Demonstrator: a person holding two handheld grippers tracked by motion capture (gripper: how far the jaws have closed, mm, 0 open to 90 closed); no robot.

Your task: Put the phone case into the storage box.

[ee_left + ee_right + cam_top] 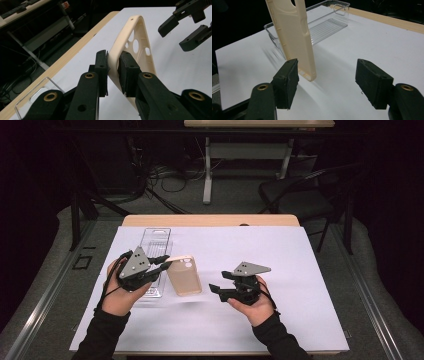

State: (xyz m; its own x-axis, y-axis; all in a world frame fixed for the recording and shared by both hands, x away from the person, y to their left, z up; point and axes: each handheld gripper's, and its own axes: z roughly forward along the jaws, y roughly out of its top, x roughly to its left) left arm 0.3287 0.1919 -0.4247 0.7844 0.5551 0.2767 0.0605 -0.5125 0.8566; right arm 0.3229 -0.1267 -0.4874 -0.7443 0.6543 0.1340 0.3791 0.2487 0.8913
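A white sheet (pixel 280 270) covers the bench (pixel 210 220), giving pale things a plain ground. On it, at the left, lies a clear plastic tray (pixel 155 240), probably the packaging of the cream phone case (pixel 184 276). The left tongs (pixel 161 263) pinch that case by one long edge and hold it lifted beside the tray, tilted toward the right tongs (pixel 220 282), which wait spread apart near it, seemingly ready to take its free end.
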